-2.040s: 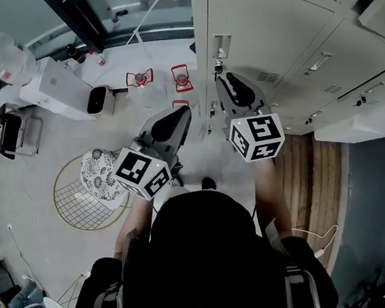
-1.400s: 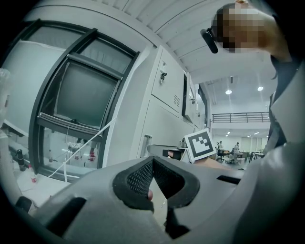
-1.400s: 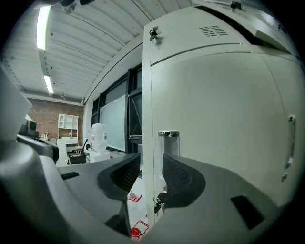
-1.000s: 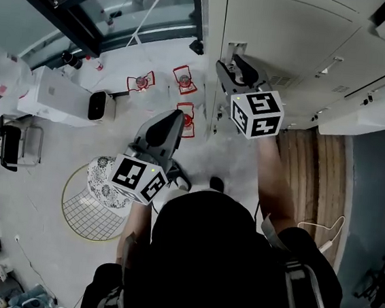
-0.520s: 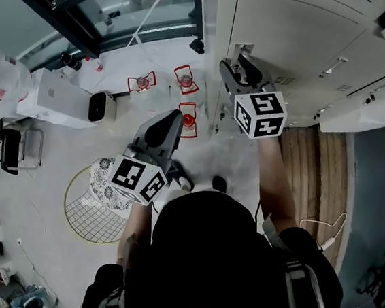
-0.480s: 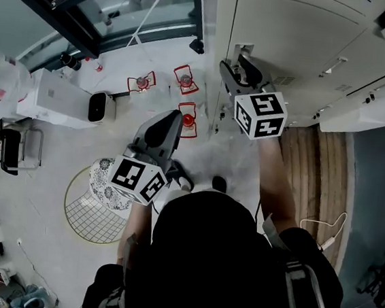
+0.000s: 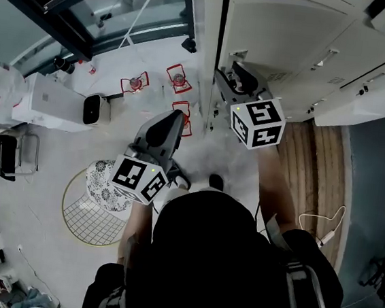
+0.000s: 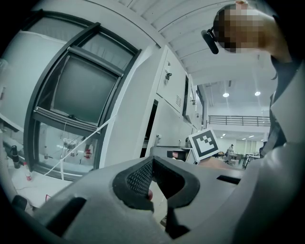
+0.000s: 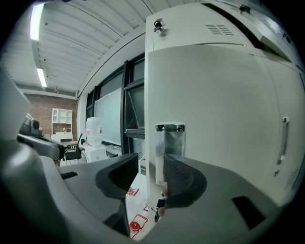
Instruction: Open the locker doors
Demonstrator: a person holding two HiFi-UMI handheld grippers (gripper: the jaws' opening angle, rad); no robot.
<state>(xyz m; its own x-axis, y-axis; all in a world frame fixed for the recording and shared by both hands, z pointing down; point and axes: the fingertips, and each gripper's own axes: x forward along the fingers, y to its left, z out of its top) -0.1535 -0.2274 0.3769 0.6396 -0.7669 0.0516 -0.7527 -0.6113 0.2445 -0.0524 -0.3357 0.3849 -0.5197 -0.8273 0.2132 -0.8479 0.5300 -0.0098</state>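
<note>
The leftmost pale locker door (image 7: 287,30) stands slightly ajar, with a dark gap along its top and left edge. My right gripper (image 7: 232,75) is at that door's chrome handle (image 7: 238,54). In the right gripper view the handle (image 9: 170,143) and the door's edge (image 9: 151,105) sit between the jaws, and the gripper (image 9: 151,174) is shut on the handle. My left gripper (image 7: 174,116) hangs lower left over the floor, away from the lockers, shut on nothing. In its own view the left gripper (image 8: 155,177) points at the locker row's side (image 8: 143,119).
More shut locker doors (image 7: 368,45) run to the right, above a wooden floor strip (image 7: 314,163). On the floor lie red wire stands (image 7: 178,78), a round wire chair with a patterned cushion (image 7: 99,195) and a white box unit (image 7: 52,94). A dark window frame (image 7: 119,5) is at the left.
The right gripper rose to the handle, closed on it and drew back; the door has come ajar. The left gripper dropped slightly, then stayed put.
</note>
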